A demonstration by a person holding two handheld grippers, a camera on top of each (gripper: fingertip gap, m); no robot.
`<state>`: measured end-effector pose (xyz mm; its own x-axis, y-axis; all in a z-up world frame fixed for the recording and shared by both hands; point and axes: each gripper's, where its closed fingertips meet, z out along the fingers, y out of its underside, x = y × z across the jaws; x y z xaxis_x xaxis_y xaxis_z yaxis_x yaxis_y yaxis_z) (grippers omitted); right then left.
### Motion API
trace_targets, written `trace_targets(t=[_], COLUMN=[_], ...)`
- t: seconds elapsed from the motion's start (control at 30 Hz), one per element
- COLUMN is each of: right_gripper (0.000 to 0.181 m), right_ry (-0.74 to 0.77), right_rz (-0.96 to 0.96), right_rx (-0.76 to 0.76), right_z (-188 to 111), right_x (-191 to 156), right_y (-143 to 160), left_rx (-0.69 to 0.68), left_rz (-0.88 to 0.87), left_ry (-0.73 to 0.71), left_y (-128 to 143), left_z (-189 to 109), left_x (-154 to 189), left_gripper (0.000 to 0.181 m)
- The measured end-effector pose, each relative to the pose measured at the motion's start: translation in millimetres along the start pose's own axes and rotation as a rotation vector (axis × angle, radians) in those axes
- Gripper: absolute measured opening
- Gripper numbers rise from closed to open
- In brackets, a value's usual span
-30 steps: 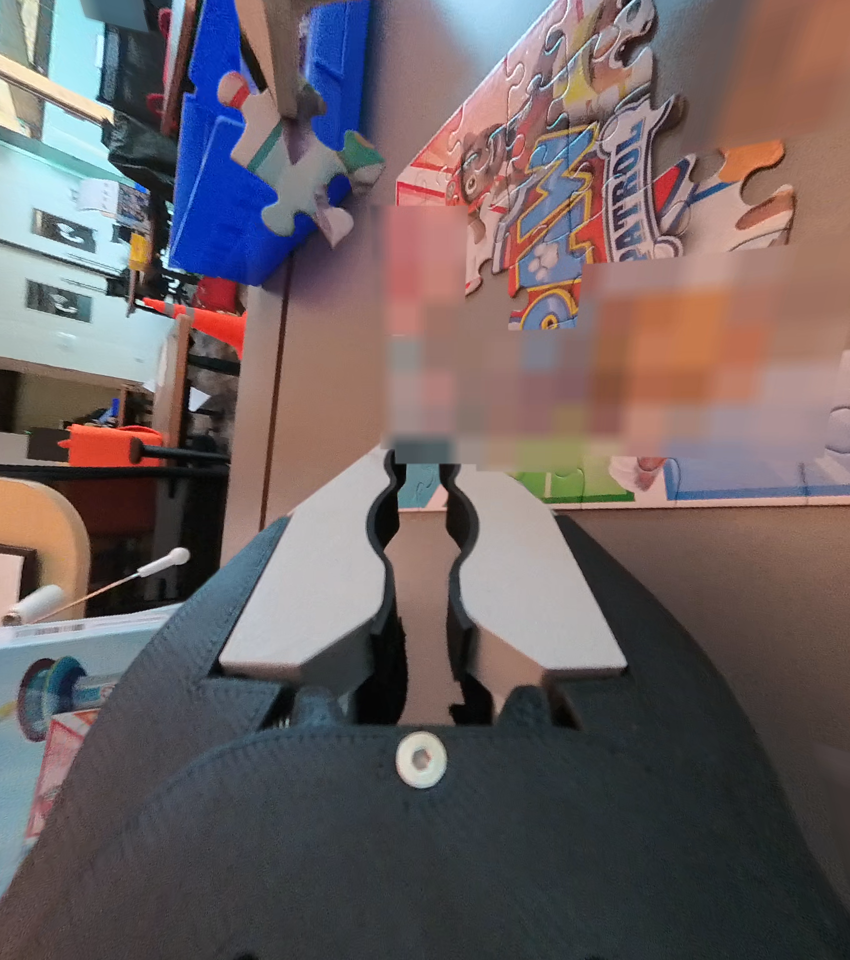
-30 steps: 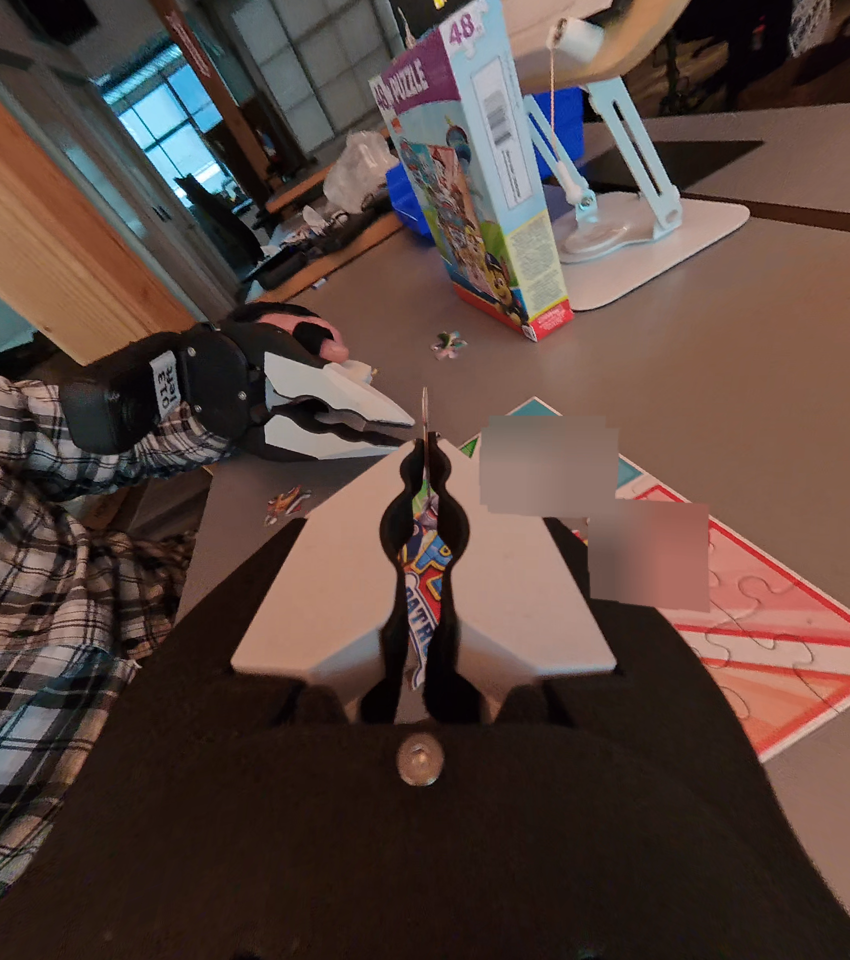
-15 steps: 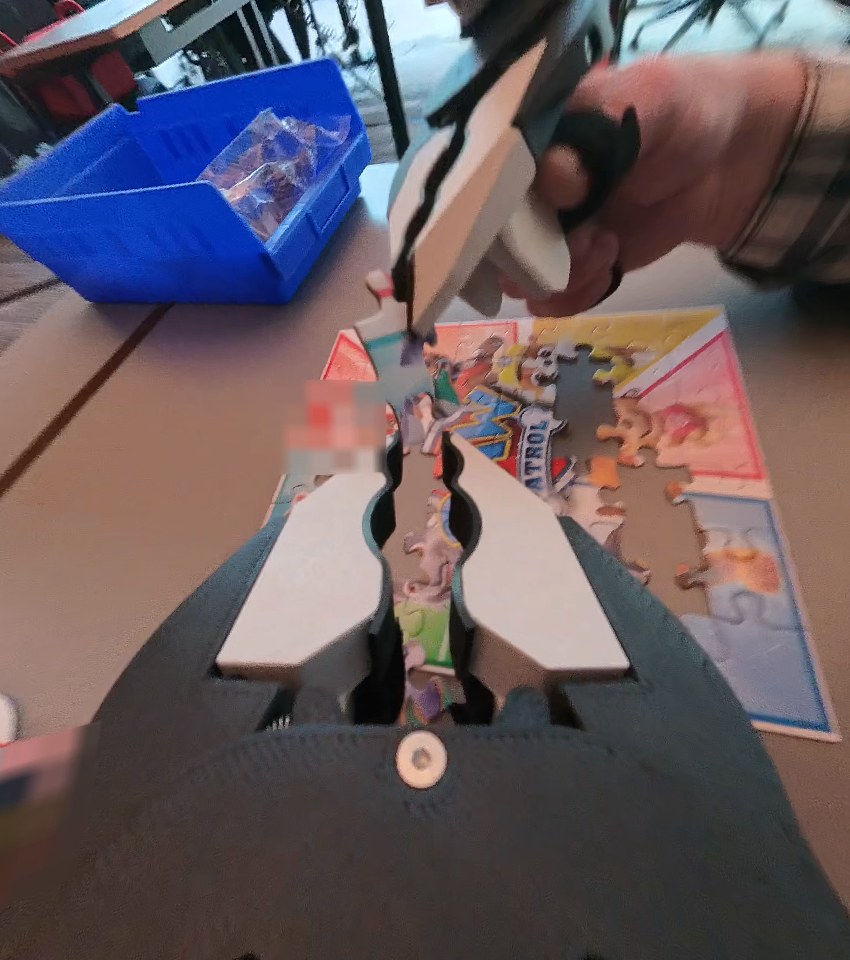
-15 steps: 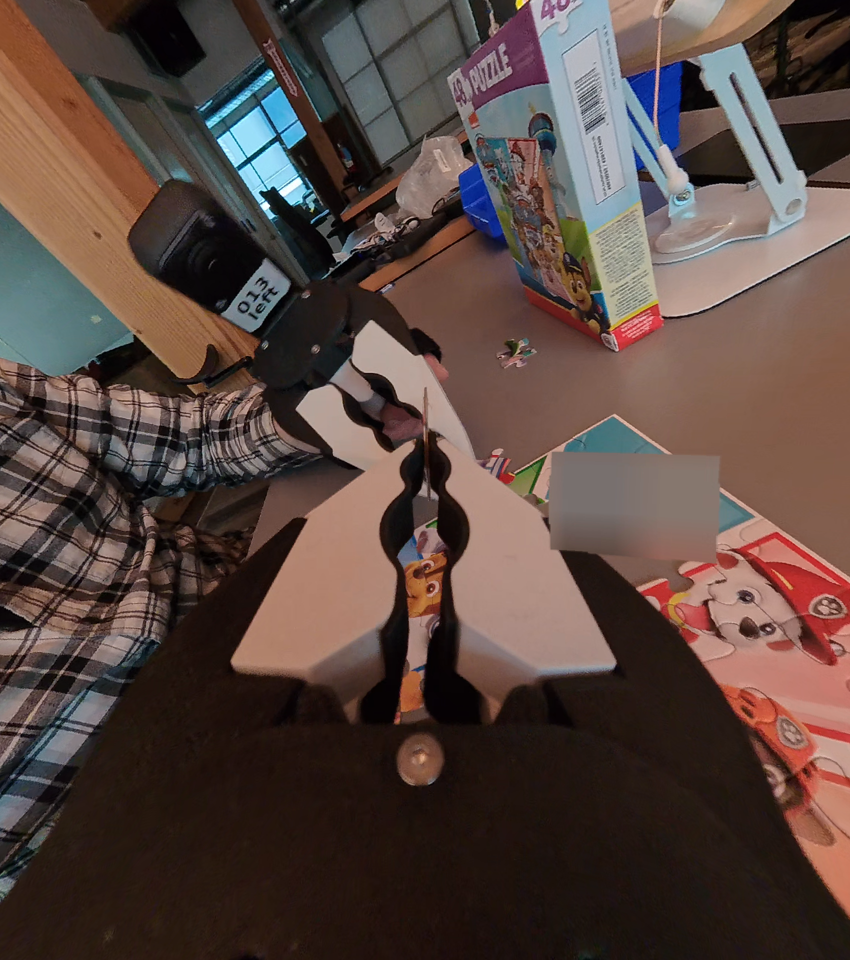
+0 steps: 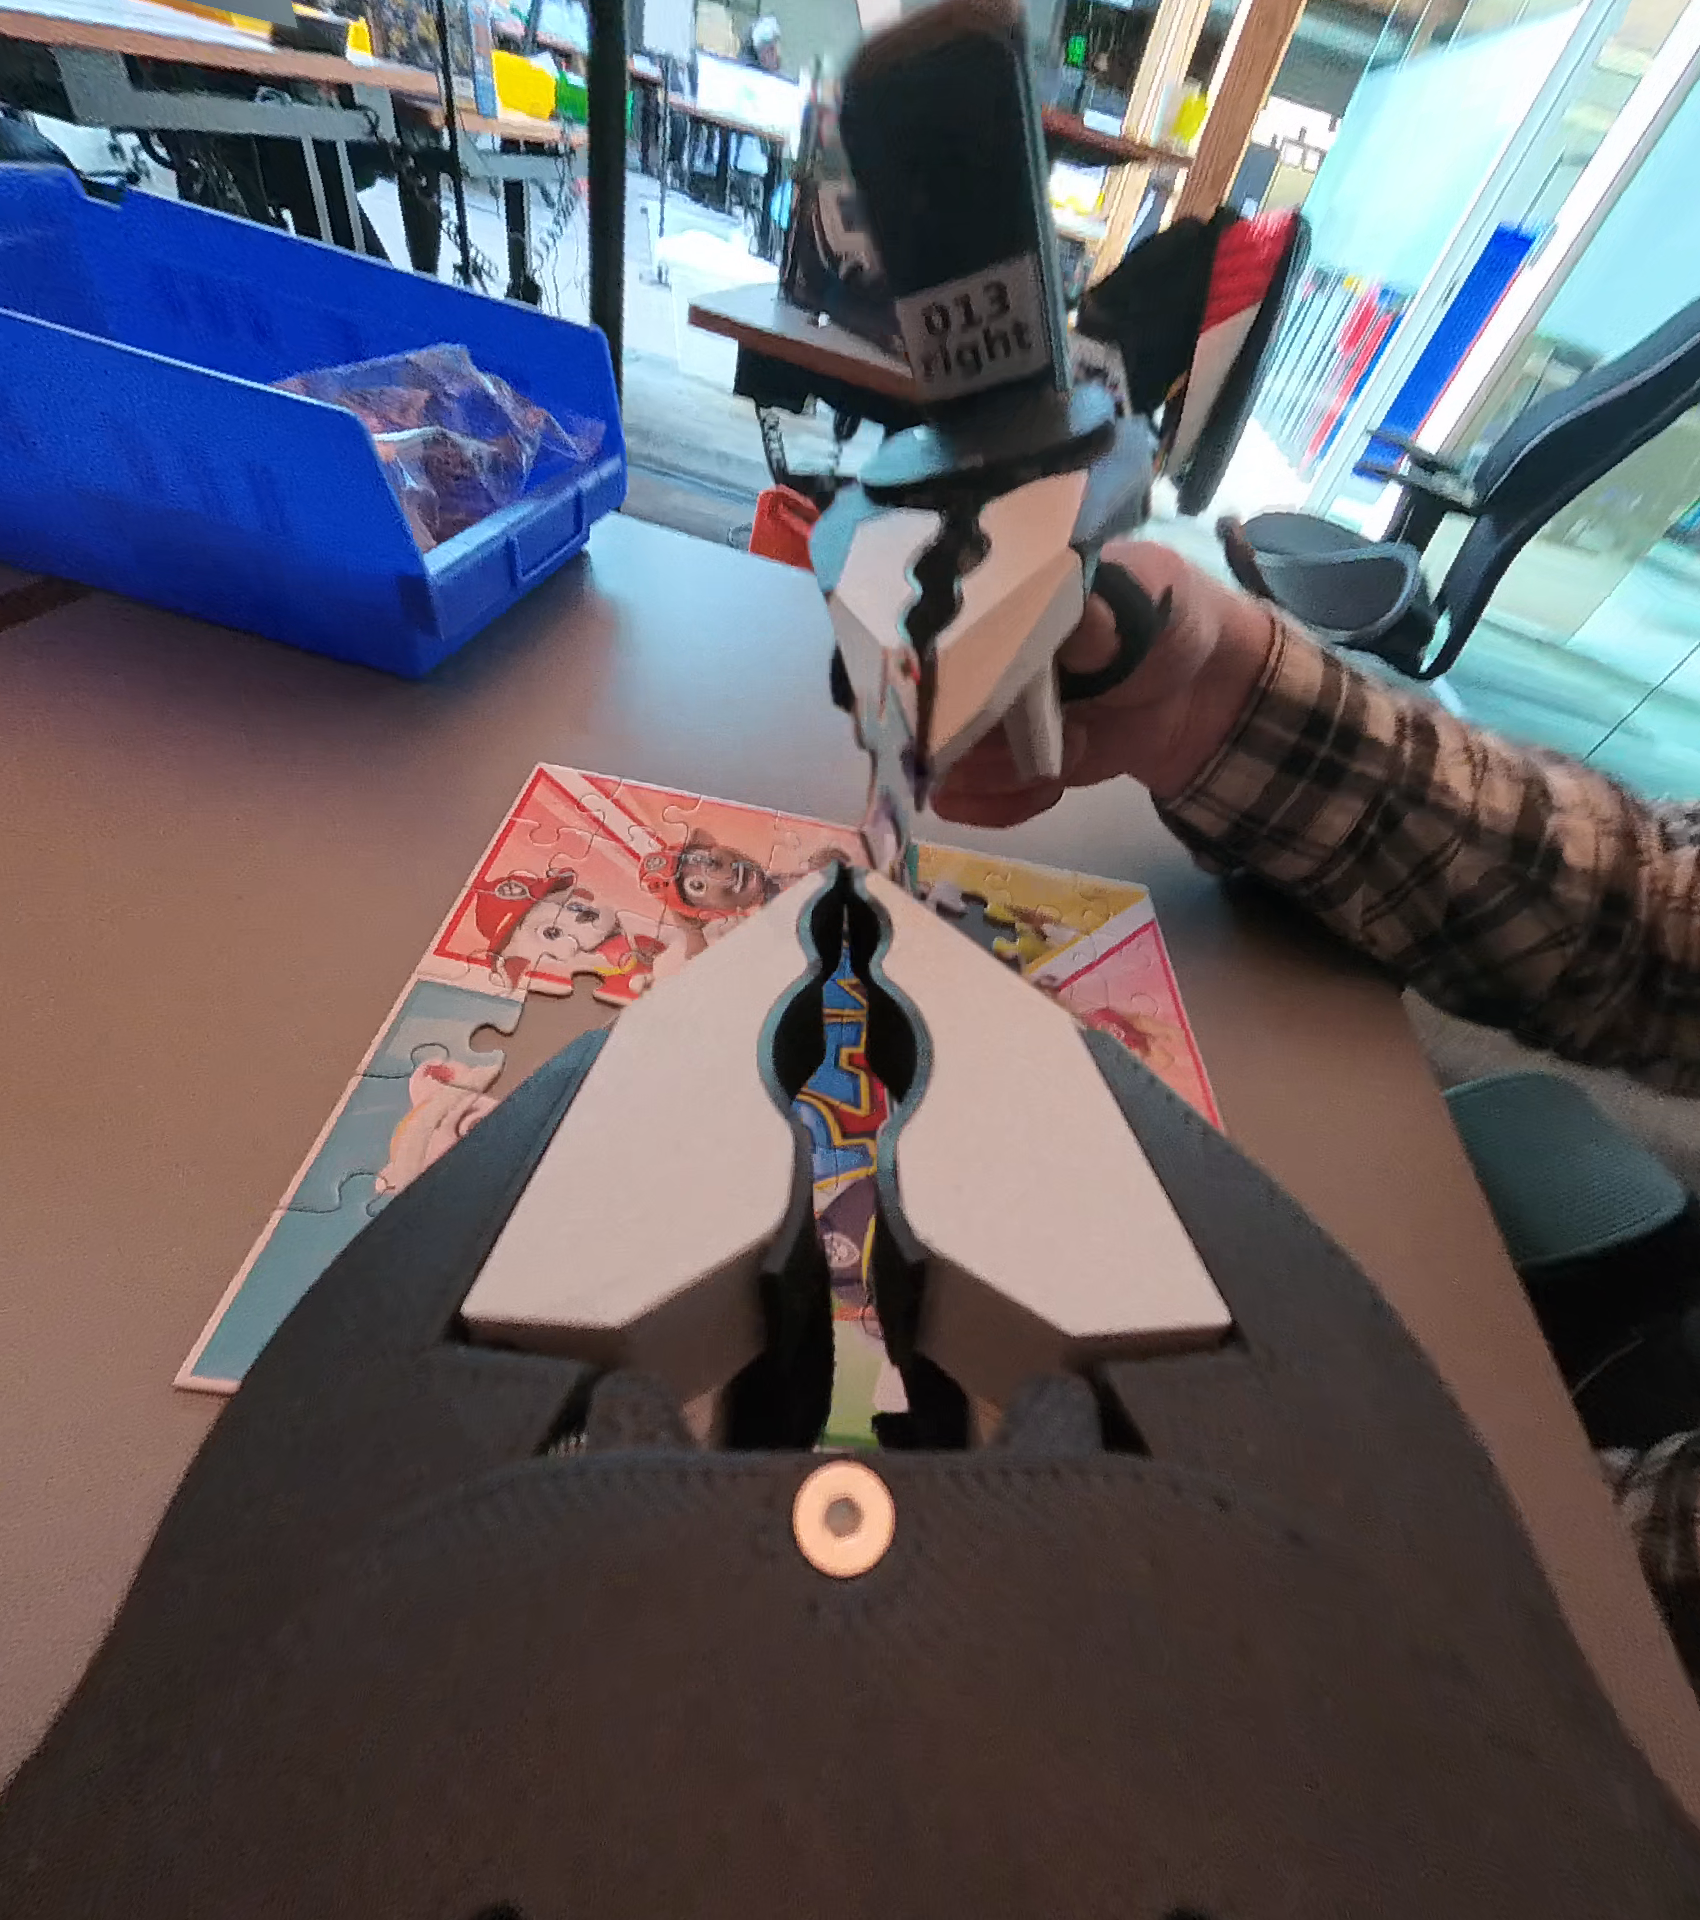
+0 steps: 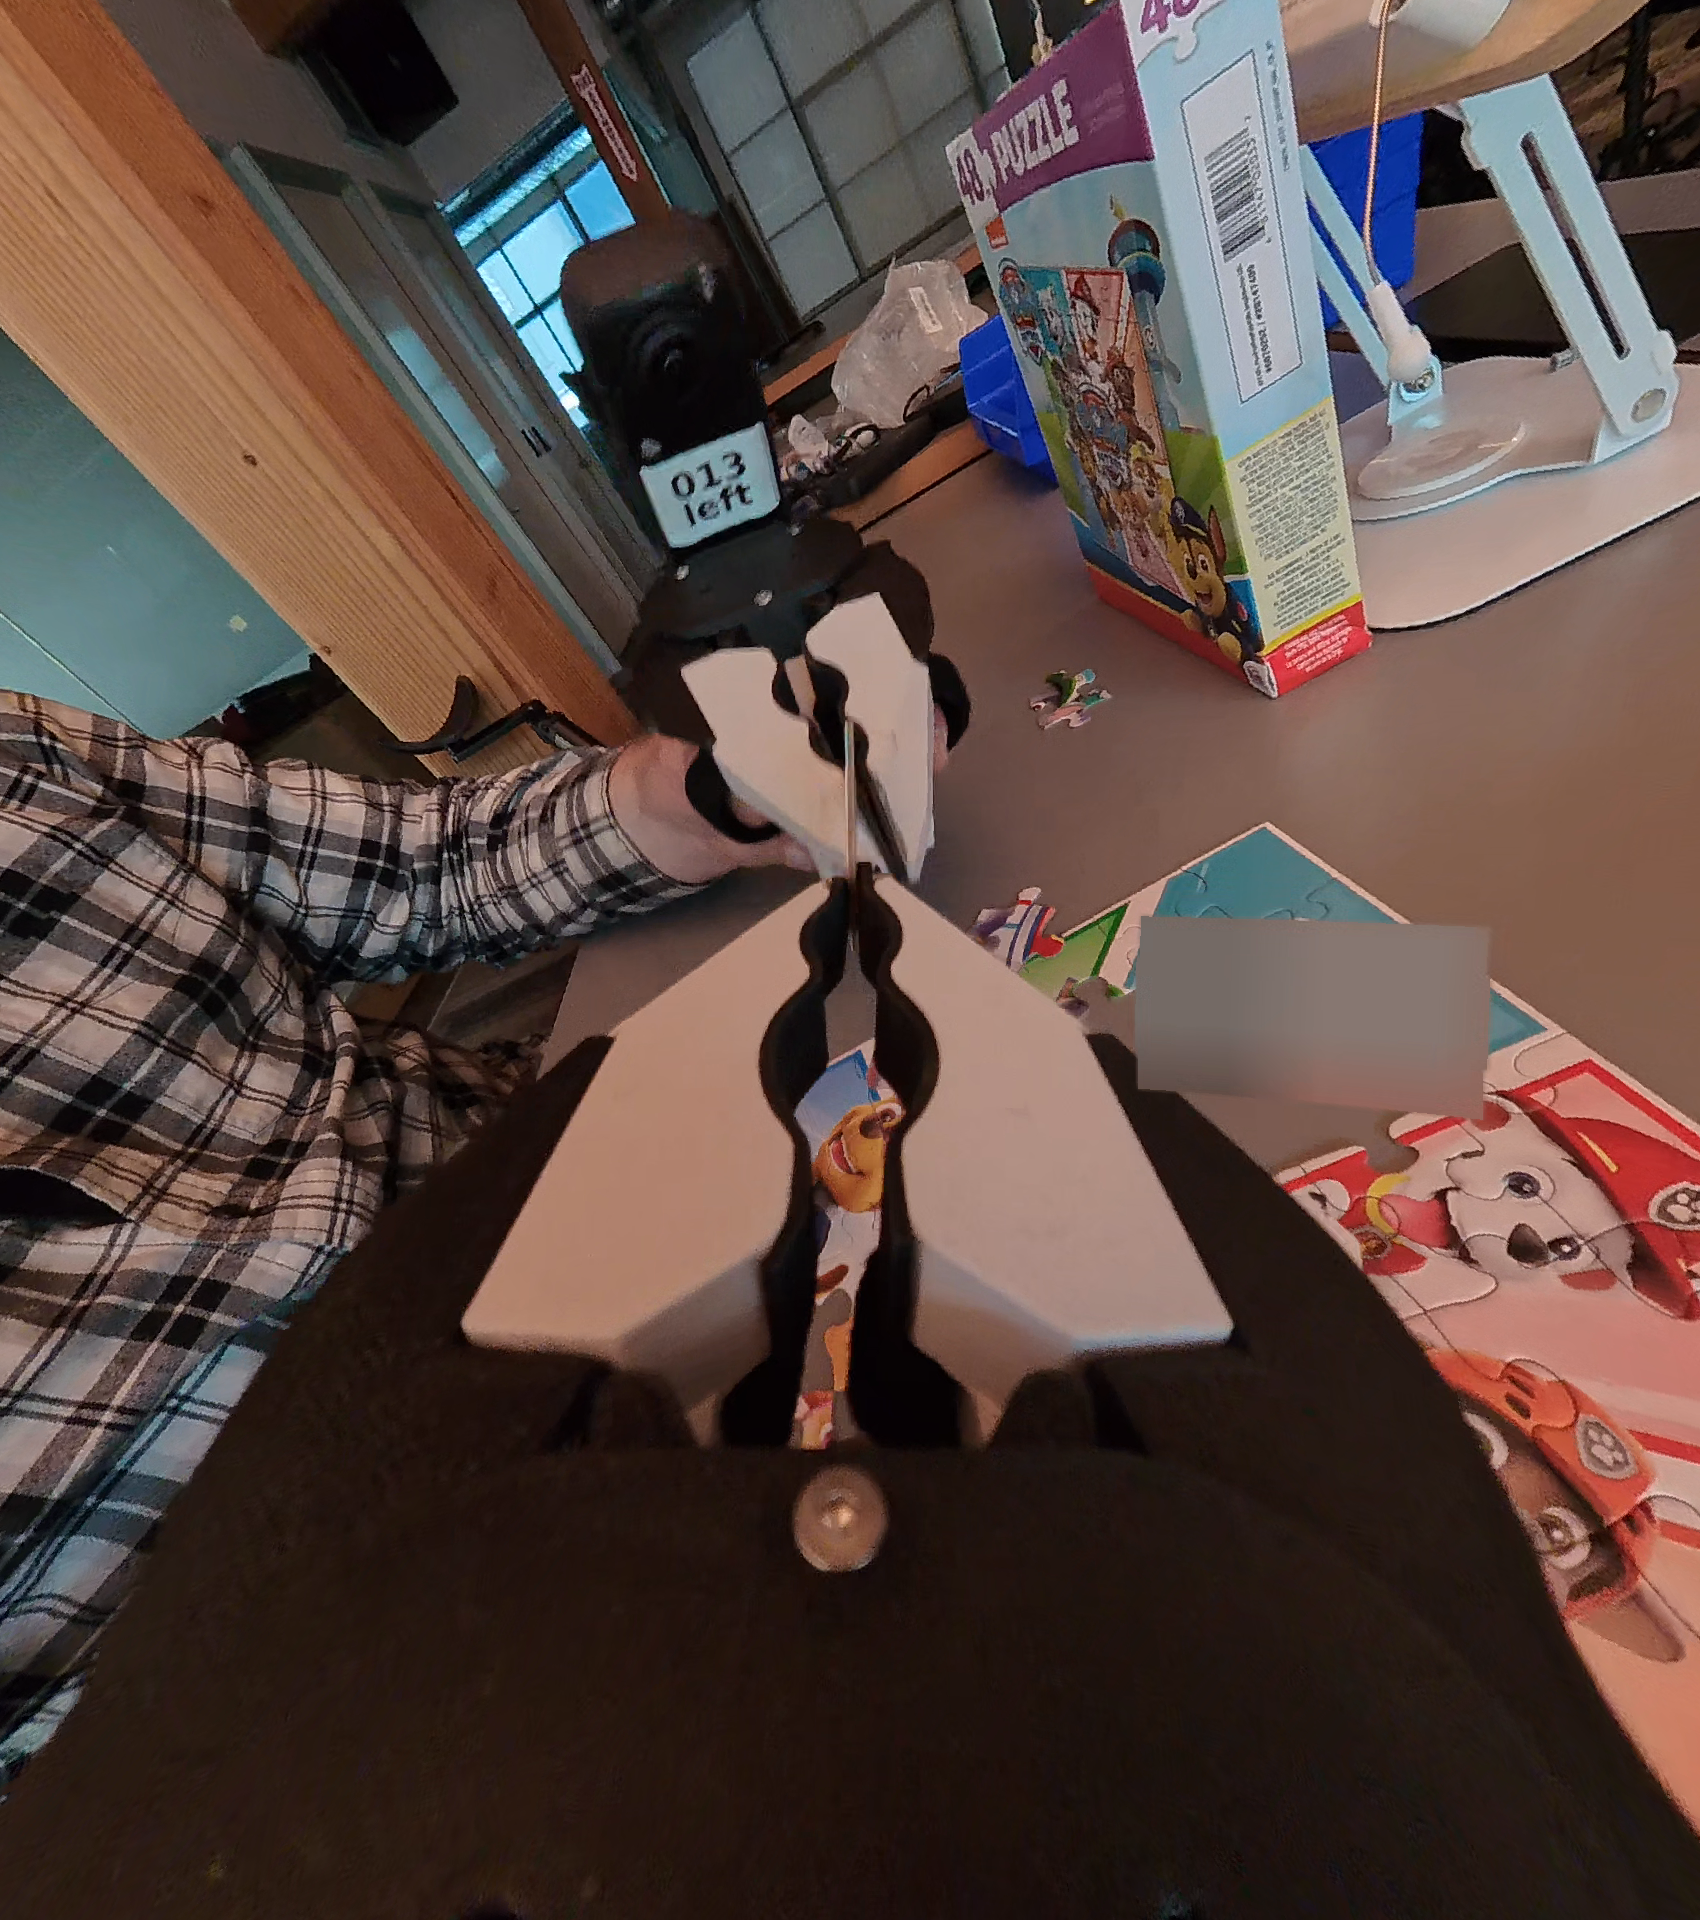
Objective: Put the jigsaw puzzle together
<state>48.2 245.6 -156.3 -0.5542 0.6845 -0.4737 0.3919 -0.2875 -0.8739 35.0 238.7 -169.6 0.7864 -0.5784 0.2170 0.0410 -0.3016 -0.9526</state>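
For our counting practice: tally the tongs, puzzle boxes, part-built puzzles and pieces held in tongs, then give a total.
Tongs: 2 (left tongs, right tongs)
Puzzle box: 1
Part-built puzzle: 1
Puzzle piece held in the right tongs: 1
Total: 5

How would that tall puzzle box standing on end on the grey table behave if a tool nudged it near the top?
The tall light-blue and purple cardboard puzzle box stands on its narrow end, so a high push would probably tip it. The pieces appear to be out on the grey table, so it is likely light and would slide easily. Thin cardboard walls would probably dent under a hard pinch.
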Motion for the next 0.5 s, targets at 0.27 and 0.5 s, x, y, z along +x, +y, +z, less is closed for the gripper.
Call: trace_targets(t=[0.27, 0.5], right_gripper=[0.000, 0.000], right_ry=[0.041, 0.020], right_rz=[-0.021, -0.024], right_rx=[0.038, 0.070], right_z=[0, 4], right_x=[5, 1], right_y=[-7, -11], left_rx=[0.048, 0.034], left_rz=[-0.121, -0.112], left_ry=[0.064, 0.134], left_y=[-8, -3], left_z=[-11, 5], left_x=[-9, 8], left_gripper=[0.011, 0.001])
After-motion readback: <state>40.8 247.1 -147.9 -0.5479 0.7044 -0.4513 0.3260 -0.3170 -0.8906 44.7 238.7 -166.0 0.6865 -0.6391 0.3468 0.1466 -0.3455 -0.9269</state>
